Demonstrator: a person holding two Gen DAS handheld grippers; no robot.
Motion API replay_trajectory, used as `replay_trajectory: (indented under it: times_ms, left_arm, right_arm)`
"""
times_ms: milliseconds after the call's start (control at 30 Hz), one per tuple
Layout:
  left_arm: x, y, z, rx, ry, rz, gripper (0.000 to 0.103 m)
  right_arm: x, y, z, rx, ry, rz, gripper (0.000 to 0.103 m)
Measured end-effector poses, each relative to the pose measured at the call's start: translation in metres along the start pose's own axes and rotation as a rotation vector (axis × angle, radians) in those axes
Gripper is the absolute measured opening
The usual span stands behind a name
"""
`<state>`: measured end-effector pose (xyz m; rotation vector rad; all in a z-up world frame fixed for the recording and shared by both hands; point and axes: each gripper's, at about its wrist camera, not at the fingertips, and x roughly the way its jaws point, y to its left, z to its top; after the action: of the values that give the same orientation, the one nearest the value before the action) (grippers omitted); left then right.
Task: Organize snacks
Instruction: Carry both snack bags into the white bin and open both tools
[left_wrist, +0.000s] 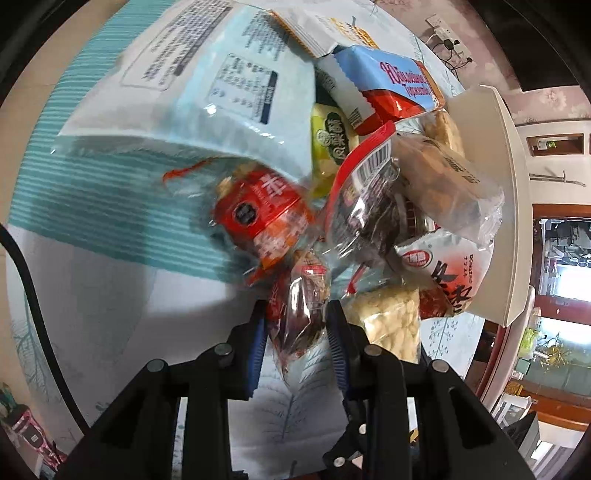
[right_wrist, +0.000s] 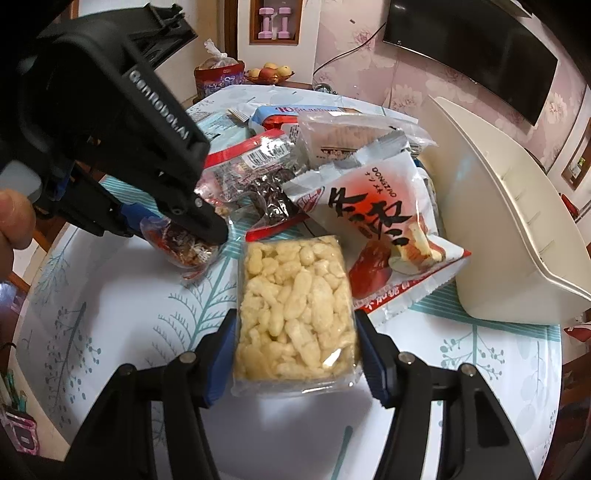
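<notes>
- Left gripper (left_wrist: 295, 325) pinching a small red packet (left_wrist: 301, 314) at the near edge of the snack pile (left_wrist: 369, 177), over the table (left_wrist: 110, 288).
- Right gripper (right_wrist: 295, 332) straddling the puffed-rice pack (right_wrist: 291, 310); contact unclear.
- White bin (right_wrist: 509, 236) lying tipped beside the pile.

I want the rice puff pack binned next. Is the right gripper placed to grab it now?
Probably yes: the right gripper already straddles the rice puff pack, with nothing lying on top of it.

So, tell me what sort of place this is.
Most likely a home living or dining room: a round table with a tree-print cloth, a wall-mounted TV, a fruit bowl and pink dumbbells on a shelf behind.
</notes>
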<state>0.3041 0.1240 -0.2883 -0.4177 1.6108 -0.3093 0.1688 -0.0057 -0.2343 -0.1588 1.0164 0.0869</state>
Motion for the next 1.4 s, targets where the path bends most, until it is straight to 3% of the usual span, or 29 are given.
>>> replay_trajectory:
  times_ms: [400,667,1067,1400]
  left_arm:
    - [-0.045,0.004,-0.03,0.029,-0.033,0.04,0.03]
    - [-0.095,-0.014,-0.044,0.038,-0.119,0.056,0.03]
    - [-0.129,-0.094,-0.054,0.136,-0.276,0.022,0.03]
    - [-0.118,-0.17,-0.064,0.246,-0.43,-0.084,0.03]
  right_arm:
    - [-0.028,-0.01,0.015,-0.029,-0.052,0.083,0.06]
    - [-0.052,-0.018,0.029,-0.047,-0.106,0.154,0.06]
    - [-0.096,-0.064,0.05,-0.026,-0.241,0.183,0.06]
    - [-0.12,-0.135,0.047,0.004,-0.342,0.164,0.06]
